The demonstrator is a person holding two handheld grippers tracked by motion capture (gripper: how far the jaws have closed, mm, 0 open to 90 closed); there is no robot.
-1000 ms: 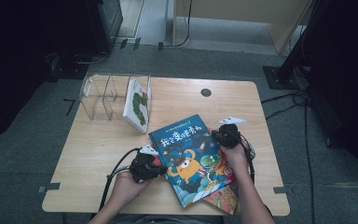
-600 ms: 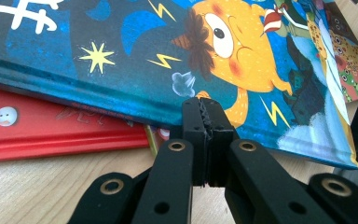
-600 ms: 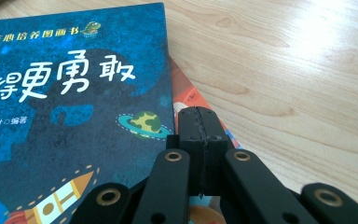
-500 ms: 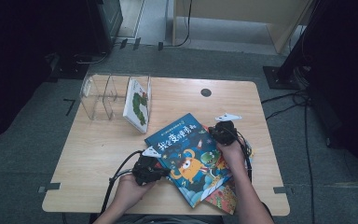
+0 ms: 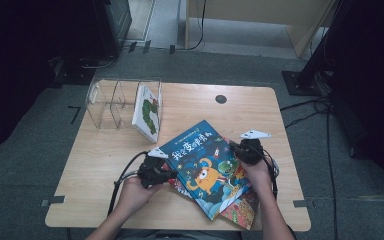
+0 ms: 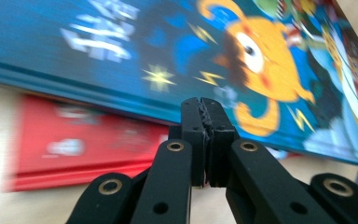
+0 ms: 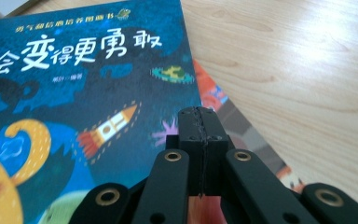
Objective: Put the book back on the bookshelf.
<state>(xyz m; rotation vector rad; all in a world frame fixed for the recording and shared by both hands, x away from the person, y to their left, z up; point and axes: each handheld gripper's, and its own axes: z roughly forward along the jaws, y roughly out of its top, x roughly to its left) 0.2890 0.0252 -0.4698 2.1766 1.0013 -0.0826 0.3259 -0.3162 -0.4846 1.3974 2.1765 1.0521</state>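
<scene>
A blue picture book (image 5: 202, 167) with an orange monster on its cover lies askew on the wooden table (image 5: 105, 165), on top of a red book (image 5: 240, 209). My left gripper (image 5: 167, 174) is at the blue book's left edge and my right gripper (image 5: 238, 152) at its right edge. In the left gripper view the jaws (image 6: 203, 103) are shut, pad against pad, with their tip at the raised edge of the blue book (image 6: 135, 56) above the red book (image 6: 84, 144). The right gripper's jaws (image 7: 200, 113) are also shut, tip over the blue cover (image 7: 88, 93) near its edge.
A clear plastic rack (image 5: 112, 102) stands at the back left, with a white caterpillar book (image 5: 149, 111) upright in its right slot. A dark round cable hole (image 5: 221, 99) sits near the far edge. Cables trail from both grippers toward the front edge.
The blue book has turned slightly anticlockwise between the two grippers. Both hands shifted a little with it.
</scene>
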